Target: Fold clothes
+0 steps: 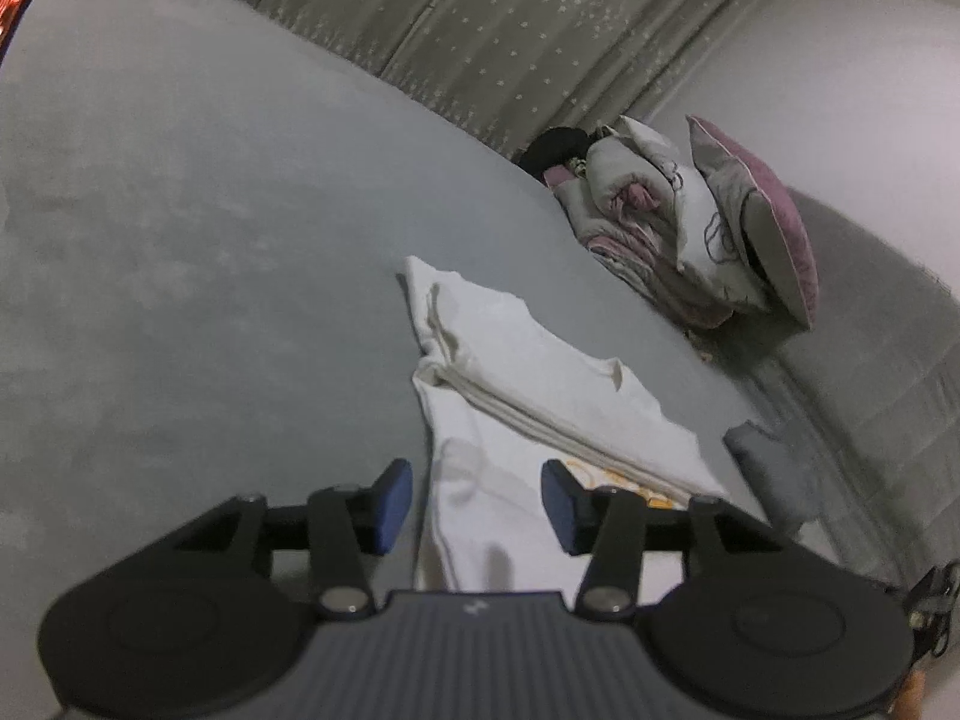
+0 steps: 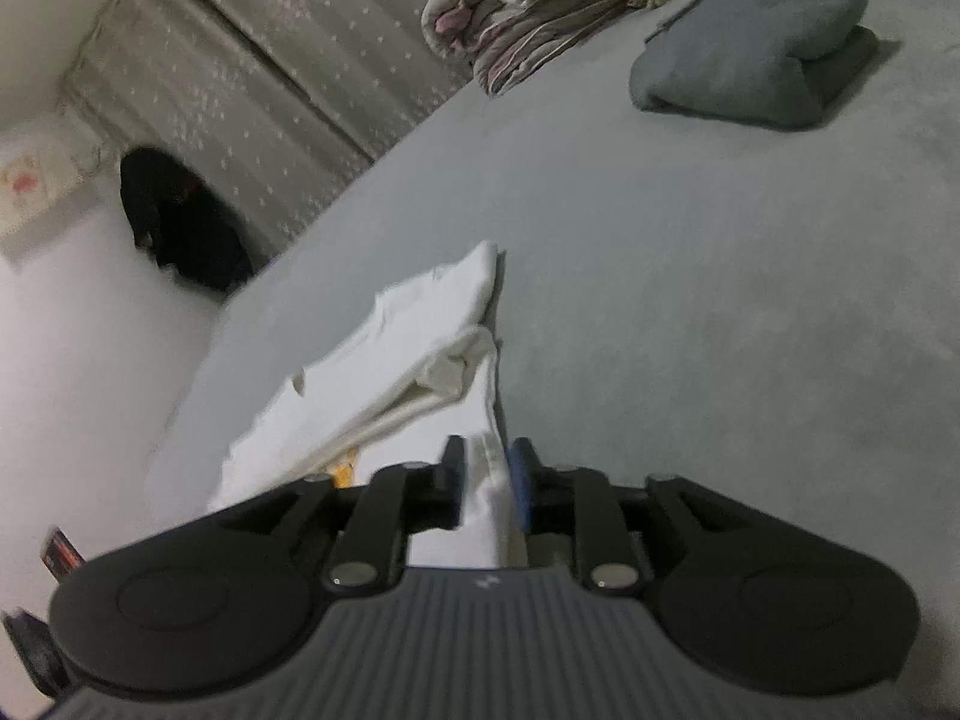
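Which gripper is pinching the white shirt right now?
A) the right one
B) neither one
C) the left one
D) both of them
A: in the right wrist view the right gripper has its blue pads closed on a fold of the white shirt, while in the left wrist view the left gripper stands wide open above the cloth with nothing between its fingers.

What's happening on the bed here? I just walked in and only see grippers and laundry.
A person is folding a white garment on a grey bed with two handheld grippers. The right gripper is shut on an edge of the fabric. The left gripper is open, hovering over the near end. The garment is partly folded. A folded grey cloth and piled bedding lie farther back.
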Demonstrator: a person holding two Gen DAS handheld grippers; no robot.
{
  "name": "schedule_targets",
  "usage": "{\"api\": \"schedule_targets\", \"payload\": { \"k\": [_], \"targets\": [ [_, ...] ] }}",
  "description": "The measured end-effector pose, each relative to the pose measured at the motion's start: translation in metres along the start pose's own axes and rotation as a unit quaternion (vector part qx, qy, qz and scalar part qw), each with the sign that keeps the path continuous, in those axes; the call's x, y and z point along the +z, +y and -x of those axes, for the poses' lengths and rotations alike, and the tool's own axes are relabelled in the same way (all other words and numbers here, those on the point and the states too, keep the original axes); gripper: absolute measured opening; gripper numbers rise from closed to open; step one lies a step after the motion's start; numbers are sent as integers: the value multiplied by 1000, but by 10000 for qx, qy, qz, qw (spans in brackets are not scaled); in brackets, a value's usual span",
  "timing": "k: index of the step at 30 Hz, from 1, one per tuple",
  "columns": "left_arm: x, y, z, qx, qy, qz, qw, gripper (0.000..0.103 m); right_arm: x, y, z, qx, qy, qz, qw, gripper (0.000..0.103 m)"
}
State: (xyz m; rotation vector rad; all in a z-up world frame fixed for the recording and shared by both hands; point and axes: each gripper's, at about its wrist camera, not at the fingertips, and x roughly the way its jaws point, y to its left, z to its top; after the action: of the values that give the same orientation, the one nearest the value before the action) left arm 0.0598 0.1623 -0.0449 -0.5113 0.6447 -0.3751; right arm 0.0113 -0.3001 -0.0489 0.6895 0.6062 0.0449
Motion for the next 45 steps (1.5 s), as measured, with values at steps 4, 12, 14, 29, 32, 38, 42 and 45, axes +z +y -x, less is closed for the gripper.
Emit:
{"api": "schedule_targets", "payload": {
  "k": [4, 12, 14, 29, 32, 38, 42, 45],
  "targets": [
    [-4, -14, -5, 278, -30, -562, 9980, 49, -8, 14, -4, -137, -34, 514, 9986, 40],
    [-12, -29, -19, 674, -48, -1153, 9910, 34, -20, 34, -24, -525, -48, 1284, 9903, 40],
    [-15, -30, -20, 772, -66, -1154, 9903, 21, -26, 40, -29, -658, -129, 1541, 9858, 40],
    [-28, -52, 10, 774, -973, -1716, 9773, 7, -52, 72, -20, -1214, -1166, 2981, 9396, 8],
    [-26, -56, 10, 815, -1113, -1807, 9738, 7, -51, 77, -17, -1217, -1426, 3138, 9308, 8],
    [-18, -56, -5, 959, -1081, -1786, 9732, 7, -41, 82, -31, -1288, -1539, 3234, 9247, 8],
    [-13, -54, -16, 1068, -1056, -1729, 9734, 7, -34, 84, -45, -1367, -1534, 3349, 9196, 8],
    [-10, -51, -26, 1164, -1005, -1653, 9742, 7, -29, 82, -55, -1414, -1500, 3360, 9190, 8]
  ]
}}
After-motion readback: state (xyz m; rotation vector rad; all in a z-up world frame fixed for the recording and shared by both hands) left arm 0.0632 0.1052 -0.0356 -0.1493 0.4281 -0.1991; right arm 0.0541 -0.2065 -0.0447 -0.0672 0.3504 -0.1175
